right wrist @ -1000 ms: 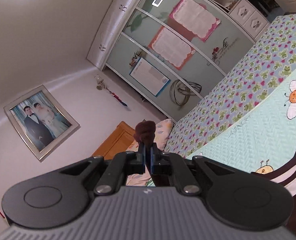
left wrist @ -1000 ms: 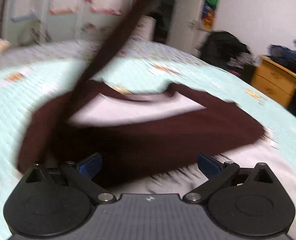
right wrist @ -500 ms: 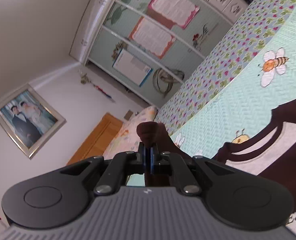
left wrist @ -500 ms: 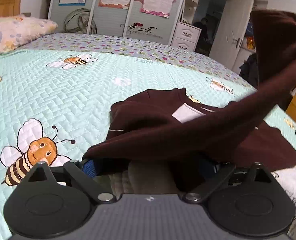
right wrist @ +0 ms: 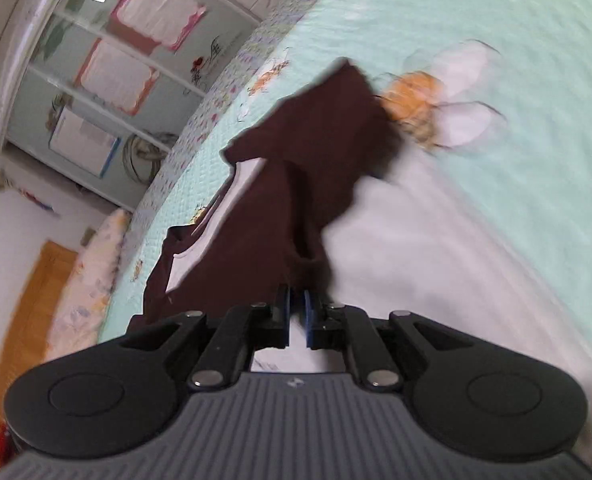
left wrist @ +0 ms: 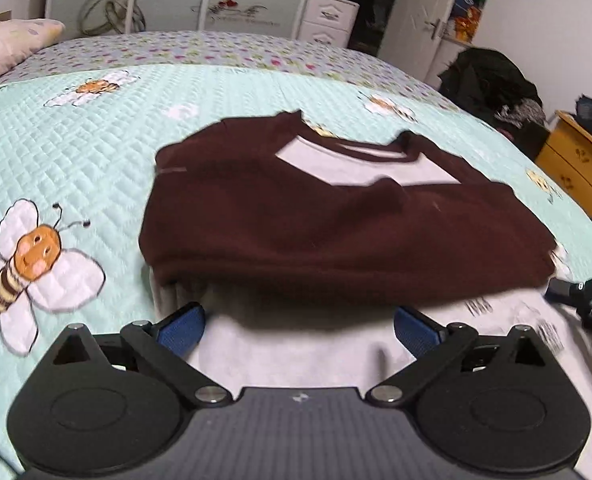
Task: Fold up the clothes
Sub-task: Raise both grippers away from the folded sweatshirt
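A maroon and white shirt (left wrist: 336, 232) lies on the bed, neck away from me, with a maroon sleeve (right wrist: 296, 184) folded flat across its chest. My left gripper (left wrist: 298, 326) hovers open over the shirt's white lower body (left wrist: 296, 360), nothing between its blue pads (left wrist: 180, 328). My right gripper (right wrist: 296, 308) is low over the shirt with its narrow jaws pinching the sleeve's cuff (right wrist: 310, 270) at their tips. In the left wrist view the right gripper (left wrist: 556, 290) shows at the right edge, by the sleeve's end.
The mint quilt (left wrist: 96, 140) with bee prints covers the bed. A pillow (left wrist: 8, 40) lies at the far left, a wardrobe (left wrist: 176, 0) stands behind. A wooden dresser (left wrist: 576, 160) and a dark clothes pile (left wrist: 492, 80) are off the bed's right side.
My right gripper carried the sleeve down from high in the air and across the shirt, where it now lies flat. My left gripper stayed open and drew back a little.
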`<state>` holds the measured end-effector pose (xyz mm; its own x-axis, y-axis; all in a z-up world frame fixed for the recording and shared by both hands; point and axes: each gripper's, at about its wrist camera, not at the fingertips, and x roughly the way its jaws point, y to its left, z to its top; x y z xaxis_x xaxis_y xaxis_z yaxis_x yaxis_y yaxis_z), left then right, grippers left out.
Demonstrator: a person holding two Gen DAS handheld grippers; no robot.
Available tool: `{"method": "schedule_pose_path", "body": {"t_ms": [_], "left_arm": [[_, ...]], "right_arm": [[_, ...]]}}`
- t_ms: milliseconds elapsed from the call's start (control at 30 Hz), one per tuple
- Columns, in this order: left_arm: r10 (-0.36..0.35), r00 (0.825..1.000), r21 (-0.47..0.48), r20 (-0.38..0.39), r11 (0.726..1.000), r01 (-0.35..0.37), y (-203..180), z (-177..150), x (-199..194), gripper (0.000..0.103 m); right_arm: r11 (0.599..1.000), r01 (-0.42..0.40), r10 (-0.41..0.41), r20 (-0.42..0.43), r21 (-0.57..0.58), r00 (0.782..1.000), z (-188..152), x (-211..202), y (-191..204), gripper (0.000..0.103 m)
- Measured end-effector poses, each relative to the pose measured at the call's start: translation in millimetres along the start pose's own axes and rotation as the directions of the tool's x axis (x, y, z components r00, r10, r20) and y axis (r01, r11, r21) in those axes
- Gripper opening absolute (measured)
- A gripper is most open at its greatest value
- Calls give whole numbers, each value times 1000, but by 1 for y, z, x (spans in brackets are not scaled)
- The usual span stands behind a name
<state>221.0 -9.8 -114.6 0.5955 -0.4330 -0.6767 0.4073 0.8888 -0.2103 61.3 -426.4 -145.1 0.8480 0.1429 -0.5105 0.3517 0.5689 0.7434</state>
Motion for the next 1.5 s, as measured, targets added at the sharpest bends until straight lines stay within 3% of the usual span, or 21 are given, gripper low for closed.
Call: {"method": "schedule_pose_path", "body": {"t_ms": [100, 167, 233, 300, 433, 567, 633, 867, 1000, 1067, 1233, 1300, 1400, 1467, 1500], "left_arm": [[-17, 1000, 3, -6, 1000, 17, -12, -11, -15, 101], [-53, 999, -2, 5, 999, 53, -29, -17, -21, 101], [-90, 996, -6, 16, 996, 90, -46, -23, -28, 101], [-125, 992, -10, 27, 992, 126, -63, -28, -35, 101], [-179, 982, -1, 56, 984, 179, -92, -32, -29, 101], [-190, 980, 13, 62, 982, 189, -106, -39, -16, 101], [-195, 979, 1, 65, 981, 195, -104, -43, -11, 101], [-239, 967, -58, 83, 968, 244, -88, -52, 2, 101], [-265, 959, -61, 97, 961, 271, -82, -53, 2, 102], [-279, 955, -63, 103, 956, 286, -78, -53, 2, 102], [-291, 951, -68, 106, 952, 299, -72, -54, 4, 102], [-295, 949, -70, 108, 950, 304, -72, -54, 4, 102], [-295, 950, -56, 105, 952, 301, -73, -54, 5, 102], [-298, 949, -49, 103, 951, 304, -74, -54, 5, 102], [-305, 947, -51, 104, 949, 312, -73, -55, 6, 102]], "right_arm": [[995, 65, -61, 63, -75, 996, 1, -25, 10, 10], [988, 42, -27, 108, -147, 994, 9, -33, 25, 12], [978, 8, 19, 130, -209, 991, 23, -28, 36, 24], [978, -26, 52, 121, -206, 991, 45, -11, 35, 34], [980, -48, 64, 76, -192, 995, 76, 28, 32, 36], [982, -67, 62, -32, -177, 998, 89, 61, 27, 35], [977, -6, -6, -53, -213, 999, 89, 72, 25, 36], [945, 5, -27, -62, -326, 998, 77, 82, 30, 35], [921, 0, -38, -89, -388, 995, 75, 84, 42, 7], [907, 1, -35, -72, -422, 997, 76, 79, 56, 6], [852, -113, 131, -2, -511, 991, 88, 47, 121, 6], [830, -121, 175, 48, -544, 983, 100, 34, 137, 6], [833, -17, 71, 76, -554, 995, 115, 52, 122, 12], [836, 106, -85, 64, -538, 994, 115, 69, 101, 20], [831, 174, -172, 54, -528, 984, 114, 78, 90, 20]]}}
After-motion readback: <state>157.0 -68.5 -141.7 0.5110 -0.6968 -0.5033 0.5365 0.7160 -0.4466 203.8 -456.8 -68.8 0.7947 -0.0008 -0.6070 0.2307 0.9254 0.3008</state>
